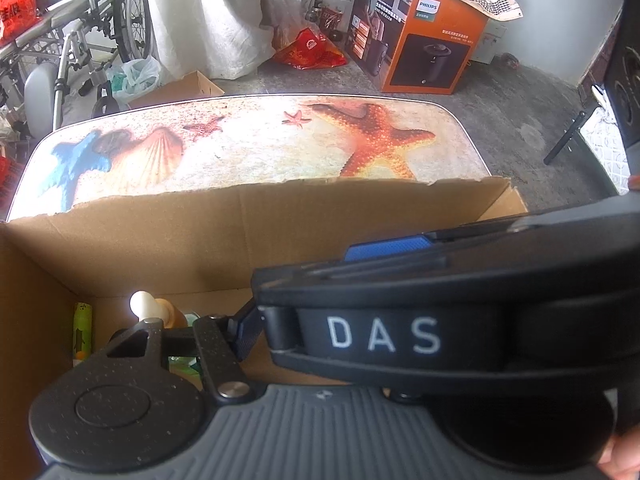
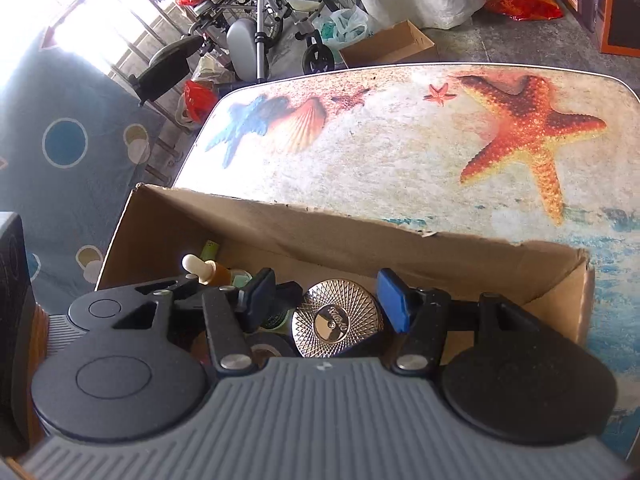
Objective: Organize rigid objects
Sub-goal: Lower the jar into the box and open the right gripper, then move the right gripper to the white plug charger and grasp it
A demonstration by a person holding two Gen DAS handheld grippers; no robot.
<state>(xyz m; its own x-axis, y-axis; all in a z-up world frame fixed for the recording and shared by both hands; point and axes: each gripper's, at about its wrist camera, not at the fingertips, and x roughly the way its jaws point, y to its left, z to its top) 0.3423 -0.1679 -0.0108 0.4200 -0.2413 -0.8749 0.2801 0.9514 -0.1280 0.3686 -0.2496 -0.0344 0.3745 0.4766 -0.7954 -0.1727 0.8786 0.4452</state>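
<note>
An open cardboard box (image 2: 280, 220) stands on the seashell-print table (image 2: 400, 152). My right gripper (image 2: 327, 300) reaches down into it, shut on a round silver disc (image 2: 336, 320) with a cut diamond pattern; the disc's right edge meets the blue pad. In the box lie a cream-topped amber pump bottle (image 2: 196, 266), a green tube (image 2: 211, 248) and a black tape roll (image 2: 266, 346). In the left wrist view only the left finger (image 1: 245, 332) of my left gripper shows, over the box (image 1: 240, 216). The right gripper's black body marked DAS (image 1: 384, 336) hides the other finger.
Behind the table (image 1: 260, 148) stand a wheelchair (image 1: 100, 20), a small cardboard box (image 1: 184, 88) on the floor, red bags (image 1: 308, 50) and an orange appliance carton (image 1: 420, 28). A black speaker (image 1: 628, 80) is at the right. A dotted dark cloth (image 2: 60, 140) lies left.
</note>
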